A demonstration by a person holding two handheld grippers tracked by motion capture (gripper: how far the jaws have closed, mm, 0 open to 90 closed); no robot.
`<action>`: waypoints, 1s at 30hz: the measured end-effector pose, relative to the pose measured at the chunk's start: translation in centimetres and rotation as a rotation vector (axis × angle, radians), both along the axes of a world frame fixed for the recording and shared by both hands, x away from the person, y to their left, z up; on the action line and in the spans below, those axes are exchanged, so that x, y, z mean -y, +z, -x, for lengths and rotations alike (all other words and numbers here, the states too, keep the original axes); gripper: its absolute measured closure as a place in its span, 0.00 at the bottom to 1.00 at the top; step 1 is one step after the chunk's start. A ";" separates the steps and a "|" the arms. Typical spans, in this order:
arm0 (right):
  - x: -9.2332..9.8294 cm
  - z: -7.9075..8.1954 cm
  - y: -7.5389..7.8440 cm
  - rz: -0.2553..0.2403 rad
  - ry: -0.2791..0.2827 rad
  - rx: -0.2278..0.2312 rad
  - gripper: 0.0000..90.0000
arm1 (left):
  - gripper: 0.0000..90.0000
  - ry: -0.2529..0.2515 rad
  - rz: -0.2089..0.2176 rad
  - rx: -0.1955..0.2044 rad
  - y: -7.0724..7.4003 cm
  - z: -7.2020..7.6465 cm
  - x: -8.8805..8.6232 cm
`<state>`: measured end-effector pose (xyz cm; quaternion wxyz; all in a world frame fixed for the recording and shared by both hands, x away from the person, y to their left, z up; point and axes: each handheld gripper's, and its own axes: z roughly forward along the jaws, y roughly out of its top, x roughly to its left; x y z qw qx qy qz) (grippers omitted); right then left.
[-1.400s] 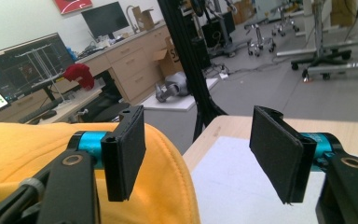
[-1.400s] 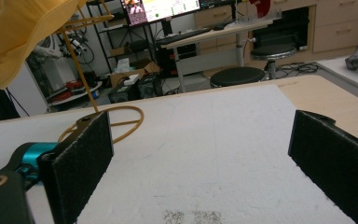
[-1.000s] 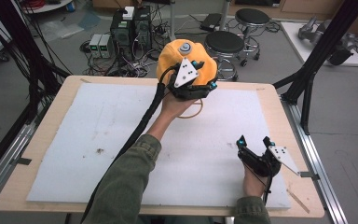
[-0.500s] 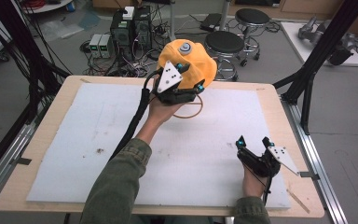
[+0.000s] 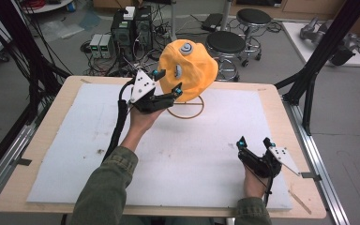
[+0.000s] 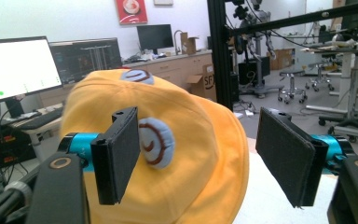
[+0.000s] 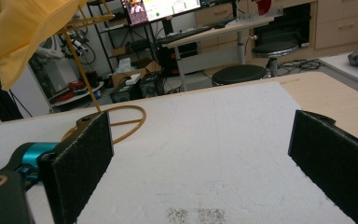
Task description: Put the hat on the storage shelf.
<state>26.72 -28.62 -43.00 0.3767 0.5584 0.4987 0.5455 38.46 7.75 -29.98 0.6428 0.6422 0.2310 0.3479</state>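
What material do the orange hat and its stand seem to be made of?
The orange hat looks like soft matte woven cloth: it folds, sags, and carries padded sewn patches. The stand seems thin metal wire with a yellow coating, judging from its slim rigid ring and rod; plastic cannot be excluded.

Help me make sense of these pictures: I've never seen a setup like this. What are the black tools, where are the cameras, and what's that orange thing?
No robot here: a person holds a hand tool with two gripping fingers in each hand. One camera looks down from above; the other two ride on the tools, looking along their fingers. The left gripper is open, raised beside an orange hat that sits on a thin wire stand, not yet gripping it. The right gripper rests open near the table's front edge, holding nothing. A white foam sheet covers the wooden table.
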 end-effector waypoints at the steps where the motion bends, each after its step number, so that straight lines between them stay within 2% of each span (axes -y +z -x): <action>1: 0.0 0.0 0.0 -0.002 0.000 0.000 0.06 | 0.34 0.005 0.002 0.003 0.0 0.1 -0.2; 13: 0.0 0.1 0.0 -0.005 0.000 0.001 0.06 | 0.33 0.085 0.010 -0.004 -1.2 2.1 -4.3; 24: -0.1 0.1 0.0 -0.001 0.003 -0.004 0.06 | 0.33 0.156 0.063 -0.027 -2.9 3.9 -8.1; 30: -0.1 0.1 0.0 0.004 0.006 -0.009 0.06 | 0.33 0.215 0.094 -0.036 -3.9 5.1 -10.6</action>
